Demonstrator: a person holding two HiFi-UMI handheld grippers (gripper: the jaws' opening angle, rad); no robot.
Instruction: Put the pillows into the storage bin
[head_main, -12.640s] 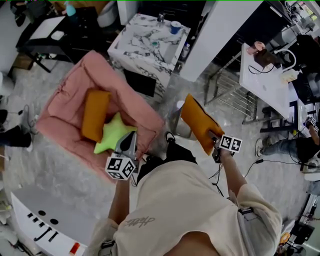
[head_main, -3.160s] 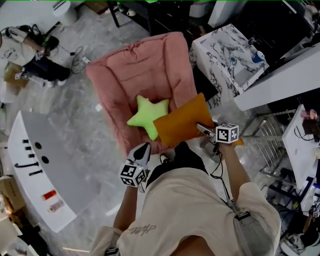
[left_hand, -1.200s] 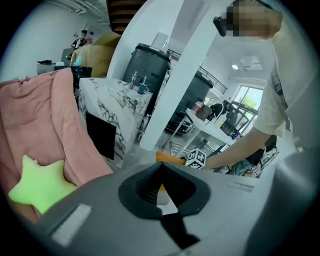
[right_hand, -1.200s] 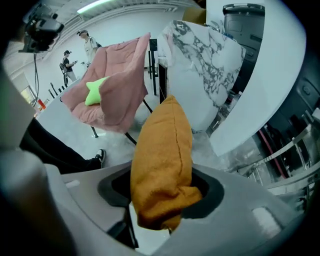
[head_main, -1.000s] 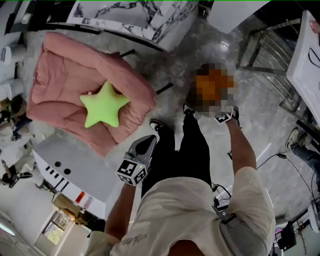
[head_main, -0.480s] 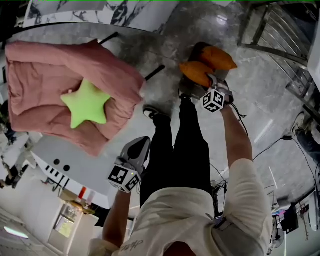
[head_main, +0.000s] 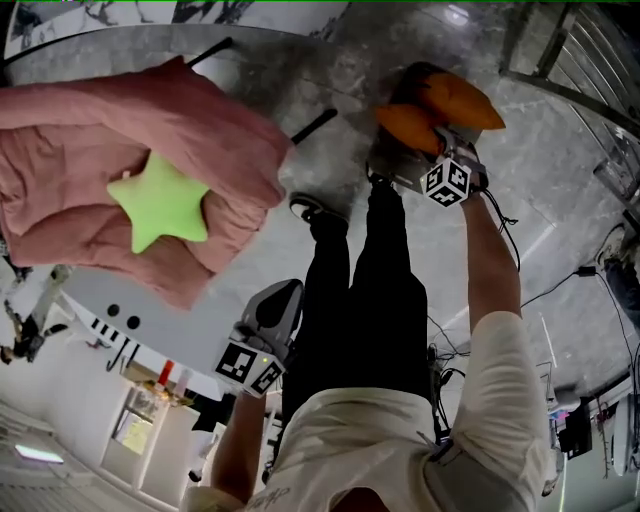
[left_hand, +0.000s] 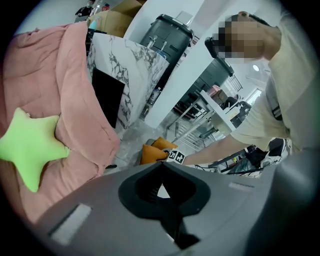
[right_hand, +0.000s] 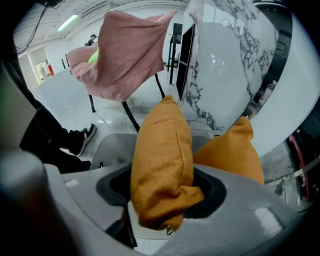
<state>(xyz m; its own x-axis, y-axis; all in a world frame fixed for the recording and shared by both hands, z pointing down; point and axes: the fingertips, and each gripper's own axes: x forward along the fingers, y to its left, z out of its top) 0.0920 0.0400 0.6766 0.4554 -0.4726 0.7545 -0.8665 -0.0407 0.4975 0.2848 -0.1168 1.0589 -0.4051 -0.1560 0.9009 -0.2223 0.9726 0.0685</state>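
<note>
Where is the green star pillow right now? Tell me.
The green star pillow lies on the pink chair, at the left of the head view, up and left of the person's legs.

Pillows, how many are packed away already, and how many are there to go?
Done: one orange pillow looks settled in the bin. In hand: the right gripper grips a second orange pillow just over the bin. To do: the star pillow lies on the pink chair; the left gripper is shut and empty.
</note>
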